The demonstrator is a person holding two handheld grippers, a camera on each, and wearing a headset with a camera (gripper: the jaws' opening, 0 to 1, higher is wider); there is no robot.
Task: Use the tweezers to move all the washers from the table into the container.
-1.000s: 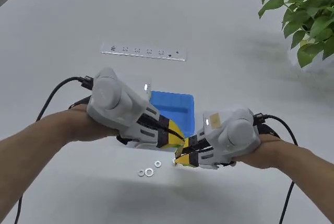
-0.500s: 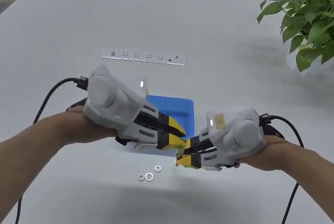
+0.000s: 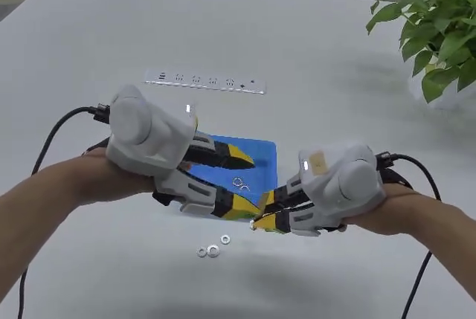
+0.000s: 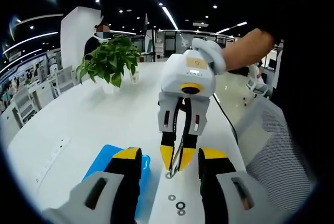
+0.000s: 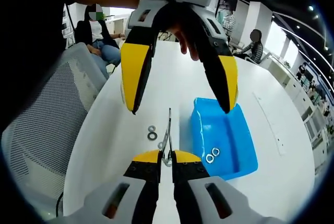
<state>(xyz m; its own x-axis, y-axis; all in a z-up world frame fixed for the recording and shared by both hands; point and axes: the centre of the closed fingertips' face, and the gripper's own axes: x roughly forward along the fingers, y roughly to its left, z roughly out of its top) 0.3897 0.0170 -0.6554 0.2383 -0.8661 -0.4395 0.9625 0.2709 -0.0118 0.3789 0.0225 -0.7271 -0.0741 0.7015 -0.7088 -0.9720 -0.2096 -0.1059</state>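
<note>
Washers [image 5: 152, 132] lie just beside tweezers [image 5: 167, 129] clamped in the right tool [image 5: 165, 157].

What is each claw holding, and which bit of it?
The right gripper pinches the tweezers partway along their arms, with the tips sticking out in front. The left gripper is open and holds nothing.

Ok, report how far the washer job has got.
Done: two washers lie in the container. In hand: the right tool is shut on the tweezers, tips down at the table; whether they grip a washer, I cannot tell. The left tool is open, holding nothing. Left: three washers lie loose on the table.
</note>
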